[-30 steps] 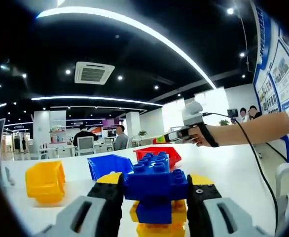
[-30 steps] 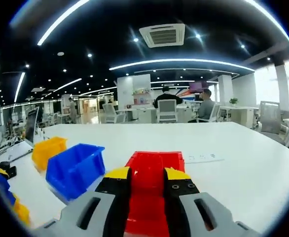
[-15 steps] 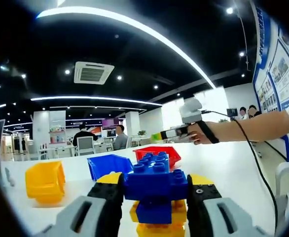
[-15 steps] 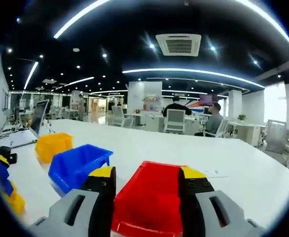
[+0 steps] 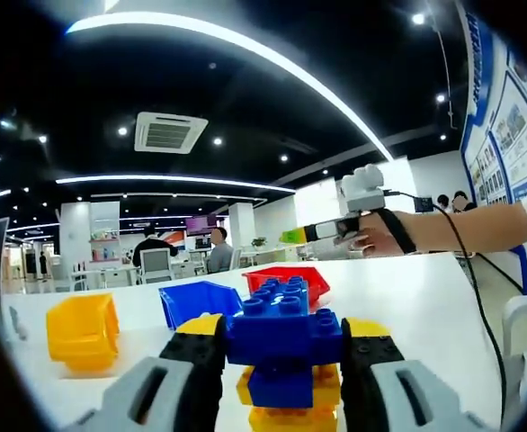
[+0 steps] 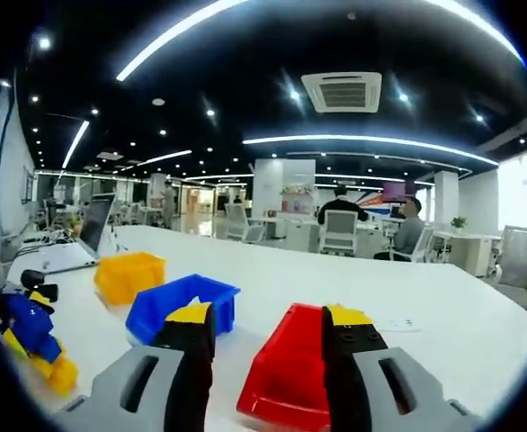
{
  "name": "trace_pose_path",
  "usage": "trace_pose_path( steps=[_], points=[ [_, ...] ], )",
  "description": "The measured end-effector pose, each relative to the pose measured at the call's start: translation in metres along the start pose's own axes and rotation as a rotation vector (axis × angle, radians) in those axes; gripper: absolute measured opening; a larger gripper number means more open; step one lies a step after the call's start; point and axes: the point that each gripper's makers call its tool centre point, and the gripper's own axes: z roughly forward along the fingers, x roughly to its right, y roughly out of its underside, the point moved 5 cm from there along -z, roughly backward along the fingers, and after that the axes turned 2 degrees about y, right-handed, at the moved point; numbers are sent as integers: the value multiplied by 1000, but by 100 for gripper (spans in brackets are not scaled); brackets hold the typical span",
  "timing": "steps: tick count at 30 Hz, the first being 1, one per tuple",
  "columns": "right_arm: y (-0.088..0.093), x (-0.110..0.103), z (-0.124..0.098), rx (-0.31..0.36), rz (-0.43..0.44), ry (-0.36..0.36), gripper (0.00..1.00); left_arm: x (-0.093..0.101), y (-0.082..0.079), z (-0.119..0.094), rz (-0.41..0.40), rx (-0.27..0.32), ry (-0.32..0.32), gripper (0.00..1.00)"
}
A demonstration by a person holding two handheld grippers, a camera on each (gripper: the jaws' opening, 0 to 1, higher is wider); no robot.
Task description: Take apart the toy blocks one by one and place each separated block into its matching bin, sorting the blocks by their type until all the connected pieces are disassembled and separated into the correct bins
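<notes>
Change is mostly on the right side: the right gripper [image 6: 265, 337], which one second ago had its jaws tight together low over the red bin [image 6: 286, 382], now has them spread apart with nothing between, and it looks at the bins from higher and farther back. In the left gripper view the same right gripper [image 5: 322, 231] is held in the person's hand [image 5: 378, 234] at about 2 o'clock, raised a little more than before above the white table [image 5: 407, 297]. The left gripper [image 5: 281, 355] has not changed; its jaws stay clamped on the blue block [image 5: 281, 324] at the top of the block assembly [image 5: 283, 378], with more blue and yellow bricks hanging under it at 6 o'clock. Behind the assembly the blue bin [image 5: 196, 301] and the red bin [image 5: 299, 277] stand side by side near the centre, partly hidden by the bricks, and the yellow bin [image 5: 84, 331] is apart at 9 o'clock. In the right gripper view the blue bin [image 6: 175, 304] is just beside the red one toward 9 o'clock, the yellow bin [image 6: 129, 274] farther in the same direction, and the block assembly [image 6: 31, 337] shows at the edge near 8 o'clock. A laptop [image 6: 75, 243] stands on the table at 10 o'clock. Two seated people [image 6: 371, 229] are at desks far behind, near 1 o'clock.
</notes>
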Motion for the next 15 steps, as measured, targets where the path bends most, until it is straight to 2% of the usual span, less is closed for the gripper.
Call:
trace_pose_path(
  steps=[7, 15],
  points=[
    [-3, -21, -19, 13, -4, -70, 48, 0, 0, 0, 0, -1, 1, 52],
    [-3, -55, -46, 10, -1, -163, 47, 1, 0, 0, -1, 0, 4, 52]
  ],
)
